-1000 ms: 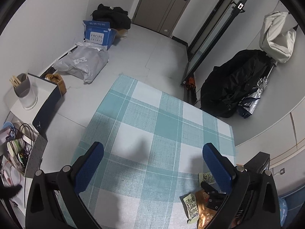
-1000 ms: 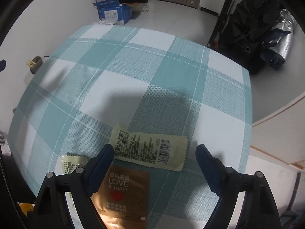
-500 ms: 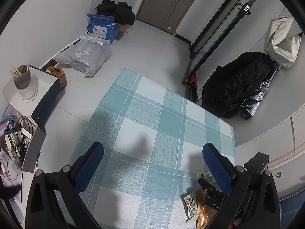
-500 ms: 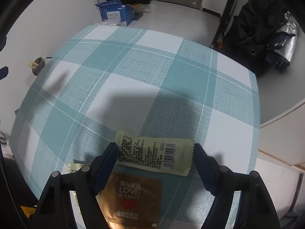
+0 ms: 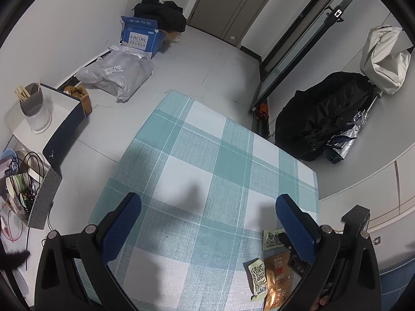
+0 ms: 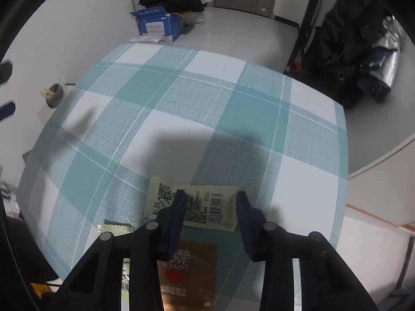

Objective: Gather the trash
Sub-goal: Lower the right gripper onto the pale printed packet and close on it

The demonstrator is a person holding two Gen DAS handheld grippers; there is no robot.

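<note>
I'm going for the pale green printed plastic wrapper [image 6: 193, 204], lying low-centre of the right wrist frame on the teal-and-white checked surface [image 6: 181, 98]. The right gripper [image 6: 208, 202] fingers have just been closing and are now straddling it, narrower than before, not yet clamping. Best to keep pressing down so they're pinching film, not cloth. The left gripper [image 5: 207, 215] is hovering, fingers wide apart, nothing between.

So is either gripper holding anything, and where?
Nothing yet. Jaws of the right gripper have just been closing over the barcode end of the pale wrapper; left gripper empty.
</note>
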